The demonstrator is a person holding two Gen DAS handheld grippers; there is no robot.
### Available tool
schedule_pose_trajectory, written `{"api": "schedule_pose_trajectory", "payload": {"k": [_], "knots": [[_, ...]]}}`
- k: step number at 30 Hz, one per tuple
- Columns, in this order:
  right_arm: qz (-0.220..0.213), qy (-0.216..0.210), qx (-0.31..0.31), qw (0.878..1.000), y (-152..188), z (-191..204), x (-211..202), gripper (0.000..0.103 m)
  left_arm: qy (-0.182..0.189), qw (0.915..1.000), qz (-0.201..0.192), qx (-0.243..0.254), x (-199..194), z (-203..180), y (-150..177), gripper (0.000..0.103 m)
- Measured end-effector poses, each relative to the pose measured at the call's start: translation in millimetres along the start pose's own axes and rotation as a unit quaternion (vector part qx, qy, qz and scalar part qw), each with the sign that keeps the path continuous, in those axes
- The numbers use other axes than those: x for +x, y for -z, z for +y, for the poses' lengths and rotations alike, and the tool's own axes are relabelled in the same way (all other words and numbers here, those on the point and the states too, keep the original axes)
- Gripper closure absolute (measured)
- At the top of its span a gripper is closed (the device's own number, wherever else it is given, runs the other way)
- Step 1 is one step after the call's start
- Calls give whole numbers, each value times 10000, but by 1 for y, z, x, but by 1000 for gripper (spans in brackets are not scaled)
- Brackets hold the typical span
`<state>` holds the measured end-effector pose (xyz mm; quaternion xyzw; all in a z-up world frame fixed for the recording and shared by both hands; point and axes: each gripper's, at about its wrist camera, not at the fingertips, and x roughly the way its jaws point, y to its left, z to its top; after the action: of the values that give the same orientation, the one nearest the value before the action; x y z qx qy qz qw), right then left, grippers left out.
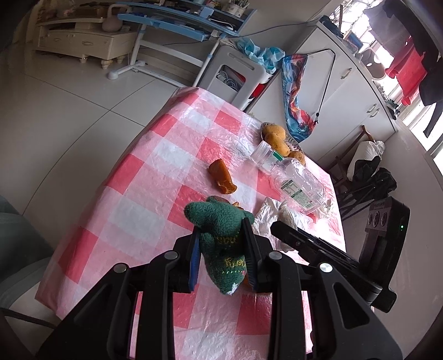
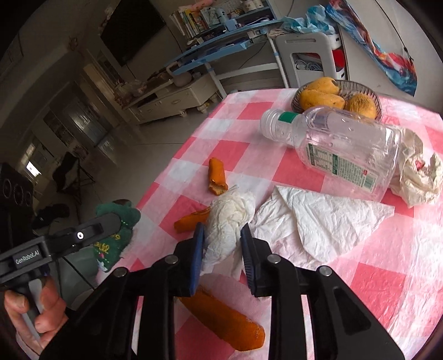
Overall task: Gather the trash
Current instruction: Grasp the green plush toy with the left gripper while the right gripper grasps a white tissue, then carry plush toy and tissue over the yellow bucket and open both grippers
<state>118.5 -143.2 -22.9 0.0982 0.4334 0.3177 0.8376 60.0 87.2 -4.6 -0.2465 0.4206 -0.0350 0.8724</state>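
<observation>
Right gripper [image 2: 223, 235] fingers pinching crumpled tissue [image 2: 228, 213] on bench [image 2: 387, 277]; left gripper [image 1: 221, 235] clamping green knit cloth [image 1: 221, 229] above bench. Risk: thin tissue tearing or slipping, loose tail snagging orange peel [image 2: 221, 324].

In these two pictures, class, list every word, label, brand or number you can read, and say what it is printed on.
"GenRobot.AI": white print on the black body of the left claw.
Green and white label on the clear plastic bottle: print too small to read.
Yellow stitched lettering on the green knitted cloth in the left claw: not legible.
Book spines on the blue shelf: blurred.
Nothing else is readable.
</observation>
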Motion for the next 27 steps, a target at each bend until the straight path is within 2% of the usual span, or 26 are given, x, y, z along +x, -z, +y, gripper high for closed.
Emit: {"api": "schedule_pose_trajectory", "payload": {"k": [4,11,17,27], "knots": [[-373,-116,-113,9992,-3,7,-27,81,49,9999,-15,87,-2,-4,1,77],[-453,-201,-517,9974,13,28,-65,81,204,9994,-21,274,-5,-16,3,77],[-782,-371,-514,9949,27,34,-99,81,303,9986,-17,436,-10,-25,10,77],[-709,-607,-260,9953,73,45,-115,81,277,9963,-135,796,-30,-32,30,77]]}}
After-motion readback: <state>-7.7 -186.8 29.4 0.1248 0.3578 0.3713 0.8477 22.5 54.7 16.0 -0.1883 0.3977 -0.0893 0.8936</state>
